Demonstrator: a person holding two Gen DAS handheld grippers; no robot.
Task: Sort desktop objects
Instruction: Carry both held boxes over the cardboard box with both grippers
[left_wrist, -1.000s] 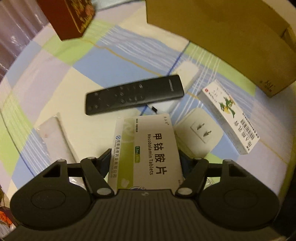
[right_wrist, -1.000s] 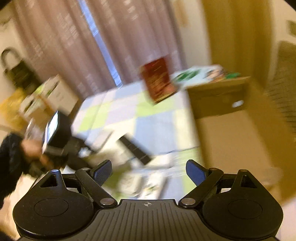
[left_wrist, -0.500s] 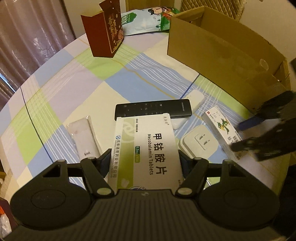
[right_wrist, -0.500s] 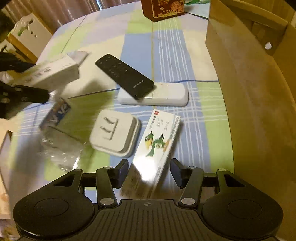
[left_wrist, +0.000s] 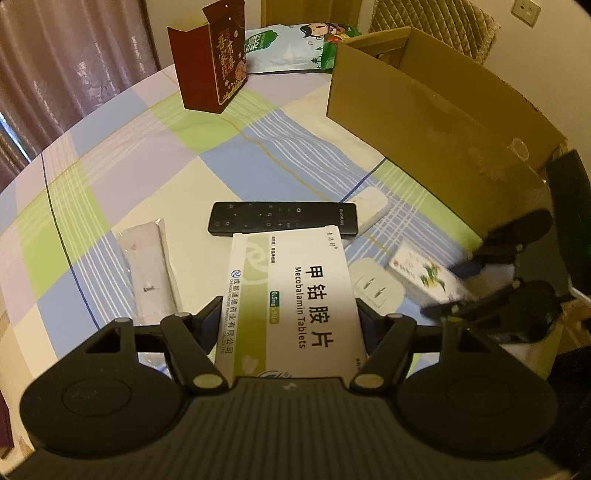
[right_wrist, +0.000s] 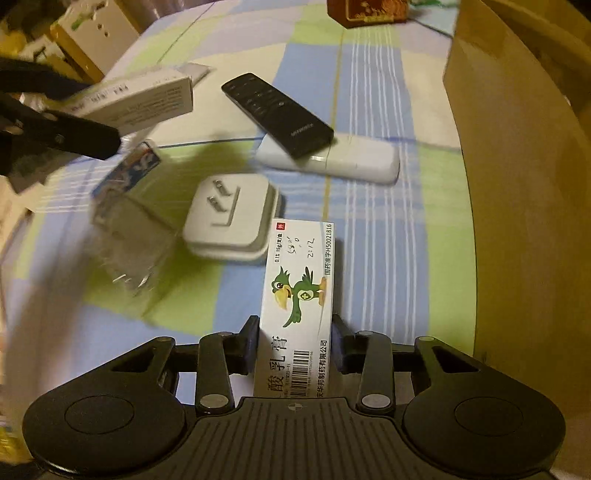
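My left gripper (left_wrist: 286, 317) is shut on a white and green Mecobalamin tablet box (left_wrist: 295, 302) and holds it above the table; that box also shows in the right wrist view (right_wrist: 144, 98). My right gripper (right_wrist: 295, 343) is shut on a white ointment box with a green bird (right_wrist: 299, 295), held over the cloth beside a white plug adapter (right_wrist: 231, 218). A black remote (right_wrist: 277, 112) lies across a white power bank (right_wrist: 354, 162). A large cardboard box (left_wrist: 436, 107) stands at the right.
A dark red carton (left_wrist: 210, 55) and a snack bag (left_wrist: 291, 46) stand at the table's far side. A wrapped white item (left_wrist: 147, 273) lies left of the remote. A clear plastic package (right_wrist: 129, 236) lies left of the adapter. The tablecloth (left_wrist: 129, 155) is checked.
My right gripper has come down over the bird box, closed on it and lifted its near end. My left gripper has risen and pulled back with the tablet box.
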